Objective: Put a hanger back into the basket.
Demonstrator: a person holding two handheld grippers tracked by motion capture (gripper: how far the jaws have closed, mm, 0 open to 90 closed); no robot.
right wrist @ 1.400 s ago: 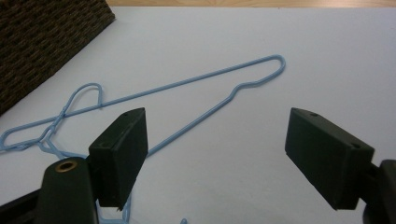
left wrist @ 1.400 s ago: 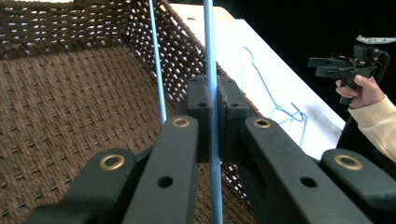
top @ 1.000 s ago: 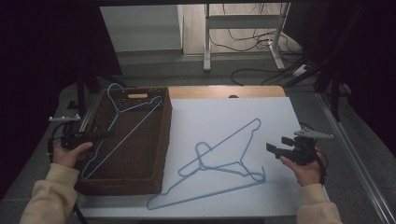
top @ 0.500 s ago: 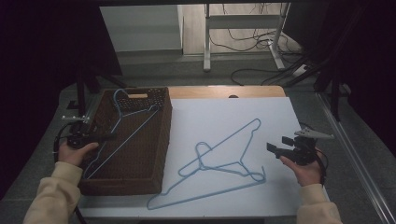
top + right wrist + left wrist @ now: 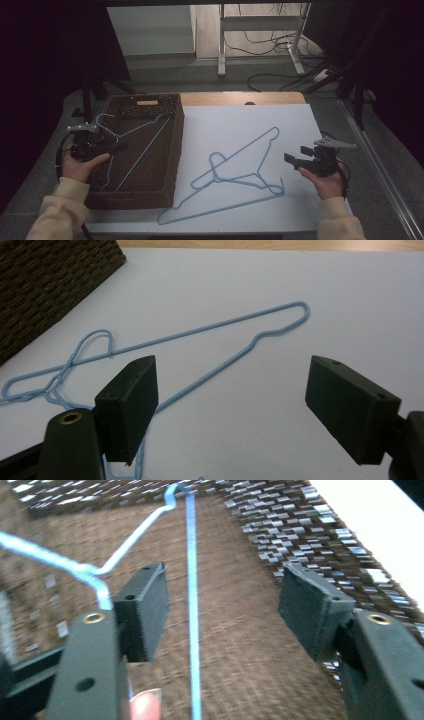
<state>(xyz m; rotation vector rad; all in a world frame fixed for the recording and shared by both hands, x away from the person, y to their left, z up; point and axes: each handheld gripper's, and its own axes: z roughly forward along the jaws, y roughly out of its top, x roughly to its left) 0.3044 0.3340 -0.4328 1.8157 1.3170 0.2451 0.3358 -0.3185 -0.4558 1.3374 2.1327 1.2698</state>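
A blue wire hanger lies inside the brown wicker basket at the table's left. My left gripper reaches in over the basket's left wall. Its jaws have just been opening. In the left gripper view one straight wire of the hanger runs between the jaws of my left gripper, close to the left one, with neither pad pressing on it. Two more blue hangers lie overlapped on the white tabletop. My right gripper hovers open to their right, facing the nearer hanger.
The basket's woven floor lies under the left jaws. The basket's corner appears at the upper left of the right gripper view. A wooden strip borders the table's far edge, with cables and a metal frame on the floor beyond.
My left gripper's jaws have opened and let go of the hanger, which now rests lower in the basket. The left hand shifted slightly forward. The right hand kept still.
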